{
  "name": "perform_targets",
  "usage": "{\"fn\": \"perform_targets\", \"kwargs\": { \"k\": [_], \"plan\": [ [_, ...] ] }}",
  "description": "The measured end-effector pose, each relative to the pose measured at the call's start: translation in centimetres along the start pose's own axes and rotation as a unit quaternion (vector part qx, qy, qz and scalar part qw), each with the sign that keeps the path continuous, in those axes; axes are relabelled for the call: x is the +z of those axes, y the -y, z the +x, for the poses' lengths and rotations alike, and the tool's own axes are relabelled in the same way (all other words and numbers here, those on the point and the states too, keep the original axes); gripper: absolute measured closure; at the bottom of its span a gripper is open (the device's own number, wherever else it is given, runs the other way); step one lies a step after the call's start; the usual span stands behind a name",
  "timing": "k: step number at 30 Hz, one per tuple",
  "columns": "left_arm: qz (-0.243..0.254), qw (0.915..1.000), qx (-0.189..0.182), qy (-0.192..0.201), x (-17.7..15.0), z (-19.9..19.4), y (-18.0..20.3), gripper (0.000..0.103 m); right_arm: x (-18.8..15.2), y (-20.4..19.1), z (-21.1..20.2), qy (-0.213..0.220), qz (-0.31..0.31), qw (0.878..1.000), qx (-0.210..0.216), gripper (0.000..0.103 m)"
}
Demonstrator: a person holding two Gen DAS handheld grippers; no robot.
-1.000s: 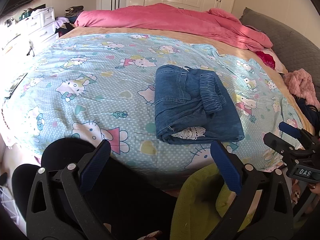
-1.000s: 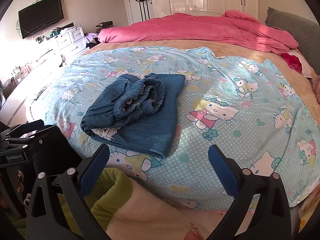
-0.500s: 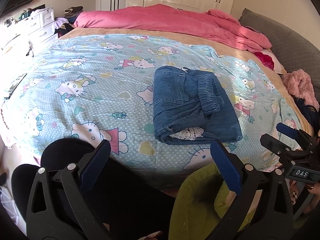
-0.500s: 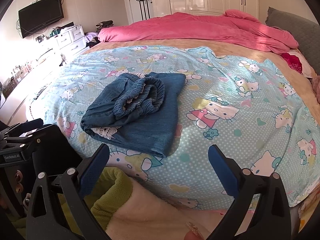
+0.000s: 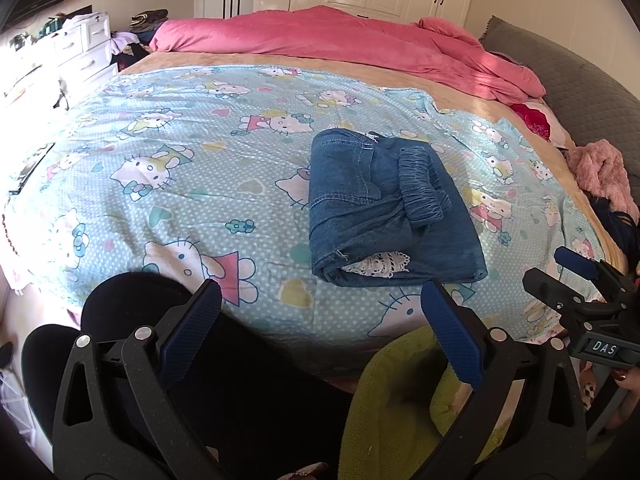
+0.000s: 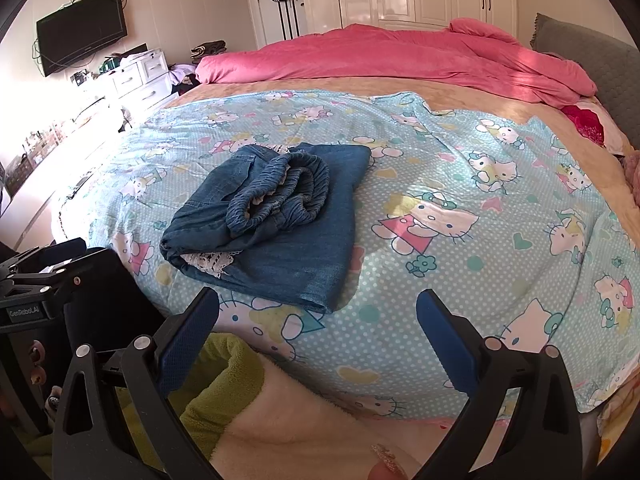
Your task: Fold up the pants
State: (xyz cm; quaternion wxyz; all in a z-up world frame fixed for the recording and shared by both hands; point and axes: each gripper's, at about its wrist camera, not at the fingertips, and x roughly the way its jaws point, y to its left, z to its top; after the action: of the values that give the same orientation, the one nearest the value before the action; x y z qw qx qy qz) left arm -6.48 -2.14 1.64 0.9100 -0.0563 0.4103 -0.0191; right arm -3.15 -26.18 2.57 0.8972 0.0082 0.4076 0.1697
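The bed (image 5: 120, 184), covered by a blue cartoon-cat sheet (image 6: 460, 160) with a pink duvet (image 5: 340, 40) bunched at the far side, carries the work. The denim pants (image 5: 384, 208) lie near the bed's near edge as a compact folded bundle, elastic waistband (image 6: 280, 196) uppermost, white lace trim (image 5: 380, 262) showing at the near fold.

Left tongs (image 5: 320, 328) and right tongs (image 6: 316, 332) both stand wide open, empty, held back off the mattress, clear of the pants.

Judgement: folding appears essentially complete. Any remaining move calls only for tucking the raised waistband flat or squaring the bundle's edges.
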Motion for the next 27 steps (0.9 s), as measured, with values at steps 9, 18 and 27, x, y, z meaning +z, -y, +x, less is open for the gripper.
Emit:
{"fn": "perform_targets", "kwargs": {
  "k": [9, 18, 27],
  "plan": [
    [0.002, 1.0000, -0.001, 0.002, 0.12, 0.05, -0.11, 0.009, 0.24, -0.47, -0.10, 0.001, -0.006, 1.000, 0.000, 0.004],
    [0.001, 1.0000, 0.001, 0.000, 0.19, 0.10, -0.24, 0.009, 0.23, -0.52, -0.14, 0.000, -0.005, 1.000, -0.002, 0.004],
    [0.003, 1.0000, 0.002, -0.002, 0.08, 0.09, -0.23, 0.009, 0.11, -0.42, -0.11, 0.001, -0.003, 1.000, -0.004, 0.004]
  ]
}}
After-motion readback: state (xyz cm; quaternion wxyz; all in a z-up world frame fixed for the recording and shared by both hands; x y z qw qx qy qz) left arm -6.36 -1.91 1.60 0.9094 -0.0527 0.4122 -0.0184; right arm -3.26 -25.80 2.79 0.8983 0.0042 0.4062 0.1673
